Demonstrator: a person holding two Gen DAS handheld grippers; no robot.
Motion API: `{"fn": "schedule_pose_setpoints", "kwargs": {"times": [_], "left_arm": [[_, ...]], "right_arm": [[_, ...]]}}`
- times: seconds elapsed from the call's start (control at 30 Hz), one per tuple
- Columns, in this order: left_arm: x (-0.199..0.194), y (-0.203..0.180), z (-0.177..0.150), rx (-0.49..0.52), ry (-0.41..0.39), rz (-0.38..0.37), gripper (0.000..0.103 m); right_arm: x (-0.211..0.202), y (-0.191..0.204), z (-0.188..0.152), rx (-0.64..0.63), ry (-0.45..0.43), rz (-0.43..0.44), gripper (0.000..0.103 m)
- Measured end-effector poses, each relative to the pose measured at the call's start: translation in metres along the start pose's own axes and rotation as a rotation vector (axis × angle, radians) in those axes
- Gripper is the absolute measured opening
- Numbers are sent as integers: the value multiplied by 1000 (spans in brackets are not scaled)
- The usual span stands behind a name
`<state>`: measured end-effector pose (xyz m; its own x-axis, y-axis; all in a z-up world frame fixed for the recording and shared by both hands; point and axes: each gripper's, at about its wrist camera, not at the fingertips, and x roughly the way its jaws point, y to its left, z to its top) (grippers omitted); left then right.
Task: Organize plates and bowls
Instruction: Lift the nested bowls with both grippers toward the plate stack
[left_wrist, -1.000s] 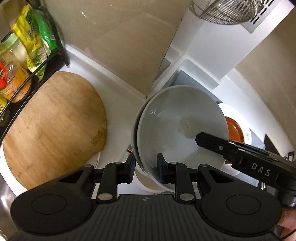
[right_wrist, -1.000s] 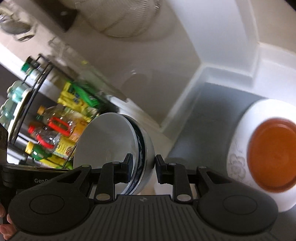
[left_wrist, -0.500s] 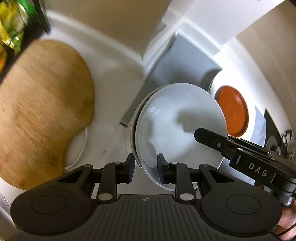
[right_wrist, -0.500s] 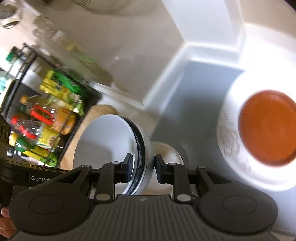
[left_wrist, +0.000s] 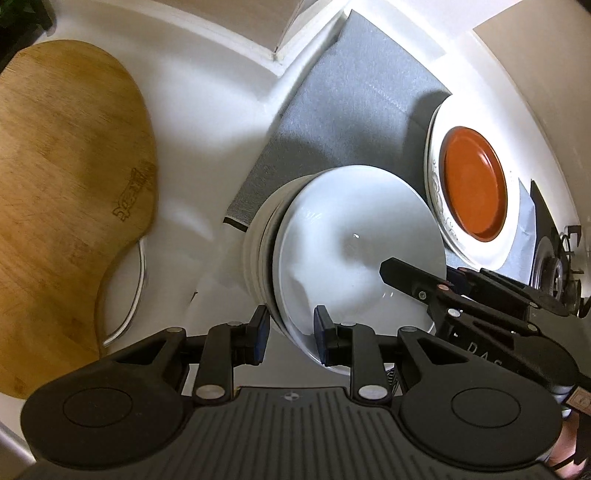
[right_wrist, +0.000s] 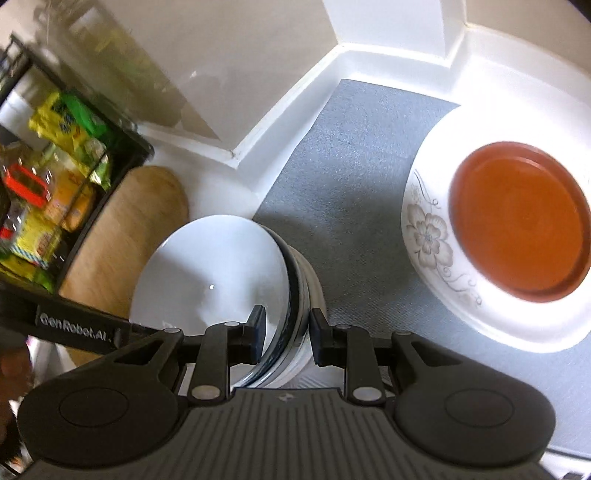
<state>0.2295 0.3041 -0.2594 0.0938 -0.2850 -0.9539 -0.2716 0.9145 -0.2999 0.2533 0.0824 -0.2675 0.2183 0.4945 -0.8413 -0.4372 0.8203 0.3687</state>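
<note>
Sitting tilted above the near edge of the grey mat (left_wrist: 354, 110), the white bowl (left_wrist: 358, 243) rests in a stack of other bowls (left_wrist: 258, 254), with the left gripper (left_wrist: 290, 334) clamped narrowly on its near rim and the right gripper (right_wrist: 284, 334) pinching the opposite rim. Just beside it on the mat lies a flowered white plate (right_wrist: 424, 236) carrying an orange dish (right_wrist: 517, 229). Farther out, a wooden board (left_wrist: 70, 177) lies on the white counter (left_wrist: 207, 122), and a black rack (right_wrist: 48, 173) of packets stands behind.
</note>
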Motion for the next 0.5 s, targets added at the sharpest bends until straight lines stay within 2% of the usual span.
{"fn": "schedule_pose_setpoints", "kwargs": {"times": [0.1,0.27,0.33,0.4,0.43,0.5], "left_arm": [[0,4,0,-5,1,-22,28],[-11,19,8,-31,18,-95,31],[-21,24,8,-32,-2,-123,29],[-29,23,9,8,-30,-127,29],[-31,22,10,25,-40,-125,29],[-34,21,13,44,-68,-112,27]], "right_arm": [[-2,0,2,-15,3,3,29],[-19,-10,4,34,-24,52,32],[-29,-12,5,36,-45,54,32],[-32,-14,7,42,-60,65,32],[-32,-16,8,48,-66,72,31],[-28,-21,8,69,-49,87,19]]}}
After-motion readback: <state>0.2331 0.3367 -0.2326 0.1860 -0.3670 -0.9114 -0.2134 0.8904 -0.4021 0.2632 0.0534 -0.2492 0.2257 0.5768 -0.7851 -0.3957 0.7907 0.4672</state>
